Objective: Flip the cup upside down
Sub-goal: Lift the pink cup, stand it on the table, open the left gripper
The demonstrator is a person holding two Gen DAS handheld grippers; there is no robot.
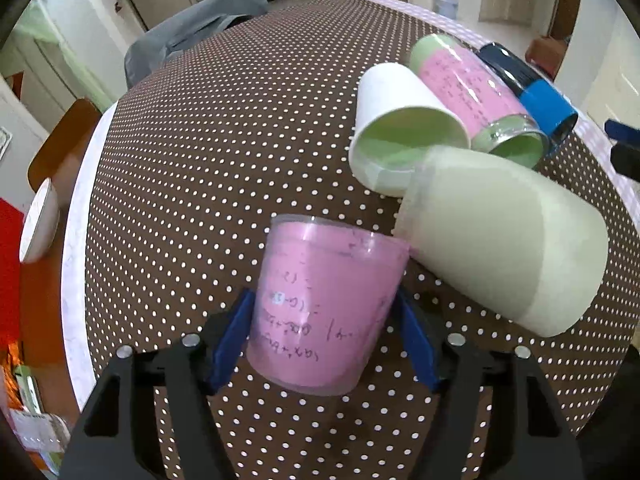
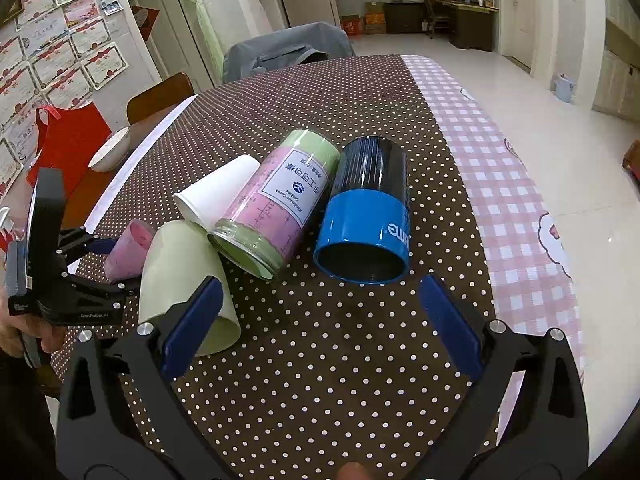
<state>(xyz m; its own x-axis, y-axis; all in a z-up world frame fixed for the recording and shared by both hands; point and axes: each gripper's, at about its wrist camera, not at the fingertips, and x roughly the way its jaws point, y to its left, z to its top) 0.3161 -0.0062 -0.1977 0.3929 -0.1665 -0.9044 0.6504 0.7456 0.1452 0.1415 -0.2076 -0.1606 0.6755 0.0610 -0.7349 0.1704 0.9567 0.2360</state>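
Note:
A pink cup (image 1: 324, 312) with handwriting on it sits between the blue fingers of my left gripper (image 1: 324, 344), which is shut on it. The cup is upside down and tilted, with its rim near the dotted tablecloth. It also shows in the right wrist view (image 2: 130, 250), held by the left gripper (image 2: 102, 258). My right gripper (image 2: 320, 320) is open and empty above the cloth, just in front of a blue and black can (image 2: 366, 216).
Several cups lie on their sides on the brown dotted tablecloth (image 2: 320, 380): a pale green cup (image 1: 504, 240), a white paper cup (image 1: 400, 120), a pink-and-green jar (image 1: 472, 92) and the blue and black can (image 1: 532, 88). A white bowl (image 2: 110, 150) sits at the left.

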